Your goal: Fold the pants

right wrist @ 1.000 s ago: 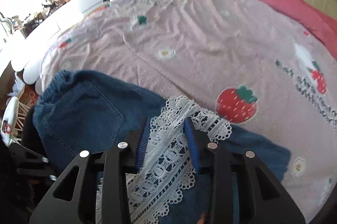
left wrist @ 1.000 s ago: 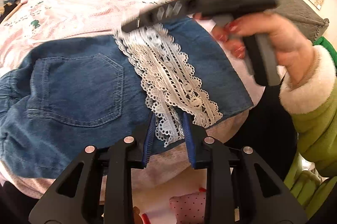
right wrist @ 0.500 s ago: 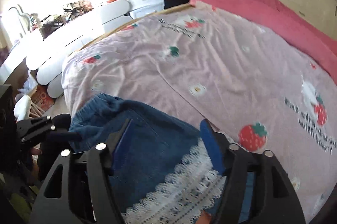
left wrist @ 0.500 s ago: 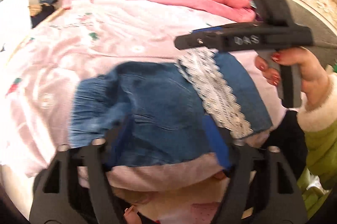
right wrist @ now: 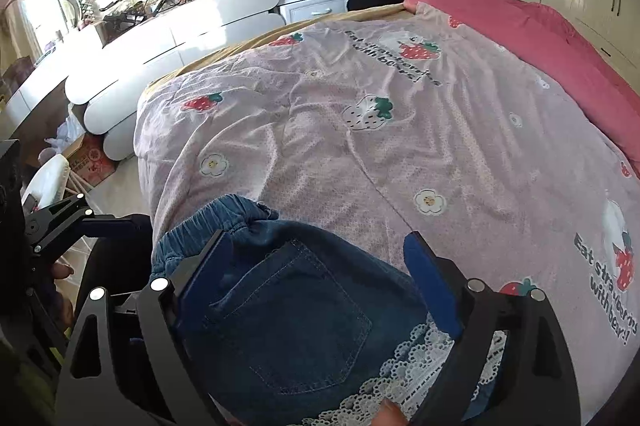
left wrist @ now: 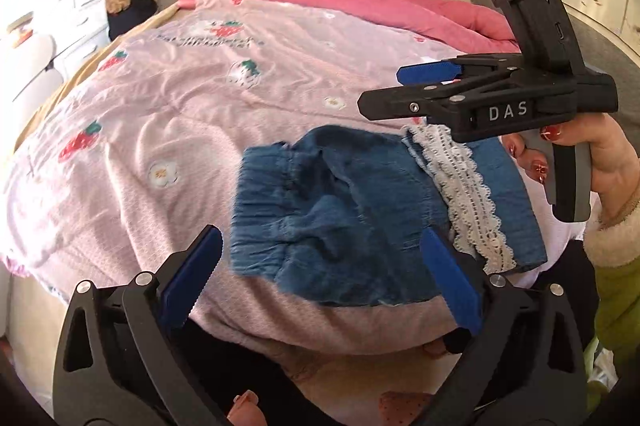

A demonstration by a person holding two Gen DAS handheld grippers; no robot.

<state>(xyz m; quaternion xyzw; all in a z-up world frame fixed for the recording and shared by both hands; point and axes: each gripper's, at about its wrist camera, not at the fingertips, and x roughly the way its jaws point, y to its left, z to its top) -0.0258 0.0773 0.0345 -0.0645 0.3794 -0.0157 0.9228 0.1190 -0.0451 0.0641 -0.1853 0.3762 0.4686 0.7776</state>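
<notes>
Between the spread blue pads of the left gripper (left wrist: 320,278), seen from the left wrist: folded denim pants (left wrist: 352,218), lying free on the bedspread (left wrist: 168,114). Was pinching the lace trim (left wrist: 468,194) a second ago, now let go, wide open, pulled back. Probably means that fold is laid and done. Off to the upper right, right gripper (left wrist: 400,88) hovering over the lace, blue pad sticking out, also holding nothing.

Over on the right wrist view: same story, right gripper (right wrist: 316,274) splayed open, no longer clamped on lace. Directly below and between the pads, back pocket (right wrist: 296,310) facing up, stitched seams crisp. Just ahead to the left, bunchy elastic waistband (right wrist: 216,222), gathered and puffy. Near the bottom edge, white lace (right wrist: 400,378), holey and scalloped. Soft crinkly quilt further ahead, strawberry print. Compact rectangle-ish bundle, could use a final smoothing maybe.
</notes>
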